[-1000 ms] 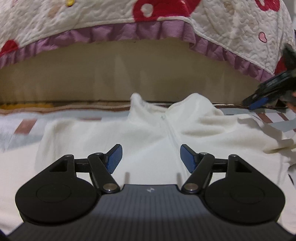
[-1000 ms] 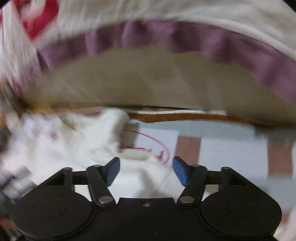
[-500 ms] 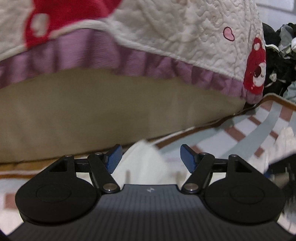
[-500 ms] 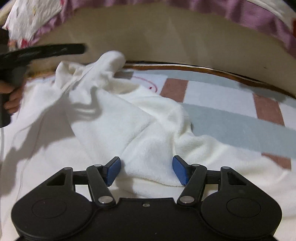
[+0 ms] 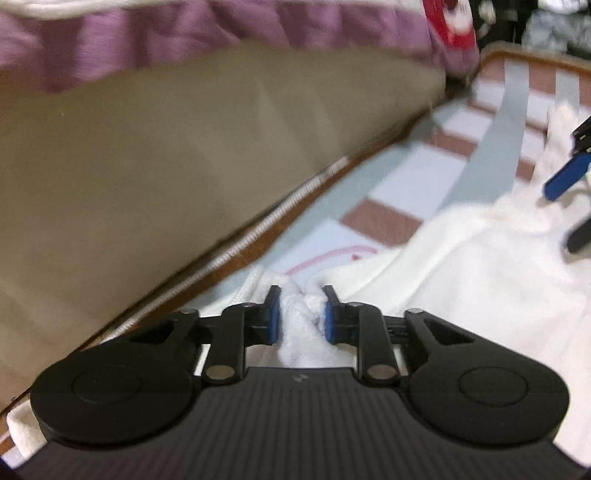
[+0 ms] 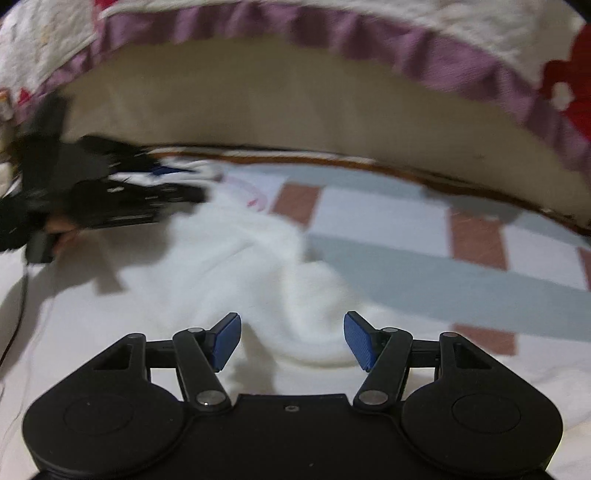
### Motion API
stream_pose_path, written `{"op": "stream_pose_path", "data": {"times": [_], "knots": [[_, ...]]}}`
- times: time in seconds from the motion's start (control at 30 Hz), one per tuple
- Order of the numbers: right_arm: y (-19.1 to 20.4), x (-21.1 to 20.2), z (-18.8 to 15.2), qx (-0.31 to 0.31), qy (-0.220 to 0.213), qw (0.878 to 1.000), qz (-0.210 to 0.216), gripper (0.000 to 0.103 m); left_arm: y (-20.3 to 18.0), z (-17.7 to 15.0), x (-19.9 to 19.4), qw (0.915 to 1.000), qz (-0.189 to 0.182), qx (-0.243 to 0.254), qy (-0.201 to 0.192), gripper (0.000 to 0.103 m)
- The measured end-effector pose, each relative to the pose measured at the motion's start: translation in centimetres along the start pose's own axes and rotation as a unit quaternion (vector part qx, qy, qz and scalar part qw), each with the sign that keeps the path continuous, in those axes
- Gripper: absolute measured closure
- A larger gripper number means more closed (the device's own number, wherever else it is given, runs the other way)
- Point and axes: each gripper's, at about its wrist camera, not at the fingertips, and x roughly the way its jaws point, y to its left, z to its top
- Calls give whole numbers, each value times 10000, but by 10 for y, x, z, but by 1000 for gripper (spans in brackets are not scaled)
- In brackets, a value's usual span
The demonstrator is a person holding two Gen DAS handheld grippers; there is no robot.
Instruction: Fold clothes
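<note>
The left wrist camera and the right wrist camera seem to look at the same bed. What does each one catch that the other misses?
Only the left wrist view shows the left gripper pinching a bunch of the white garment between its blue pads, plus dark clothes heaped far right. Only the right wrist view shows the right gripper open above the cloth, and the hand holding the other tool. Both show the garment, the checked sheet and the purple-frilled quilt.

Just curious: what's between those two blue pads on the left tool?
A bunched fold of the white garment, pinched by the left hand-held gripper, seen in its own view.
</note>
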Motion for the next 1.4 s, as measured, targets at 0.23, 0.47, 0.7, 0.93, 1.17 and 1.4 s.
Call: {"op": "stream_pose_path", "data": {"times": [0.23, 0.47, 0.7, 0.93, 1.17, 1.4], "knots": [[-6, 2, 26, 51, -101, 9996, -244, 50, 43, 15, -10, 9938, 402, -797, -664, 84], [8, 36, 48, 202, 260, 9928, -1149, 49, 60, 30, 27, 9874, 1148, -926, -571, 103], [8, 32, 48, -72, 89, 9965, -829, 49, 96, 18, -17, 9827, 473, -1510, -962, 64], [35, 69, 57, -468, 8, 9975, -527, 48, 118, -12, -44, 9845, 84, -1680, -499, 43], [89, 87, 109, 94, -673, 9971, 343, 44, 145, -51, -95, 9755, 1063, -1890, -373, 42], [129, 154, 146, 400, 1004, 9935, 357, 35, 174, -82, -86, 9354, 93, -3533, 137, 26]]}}
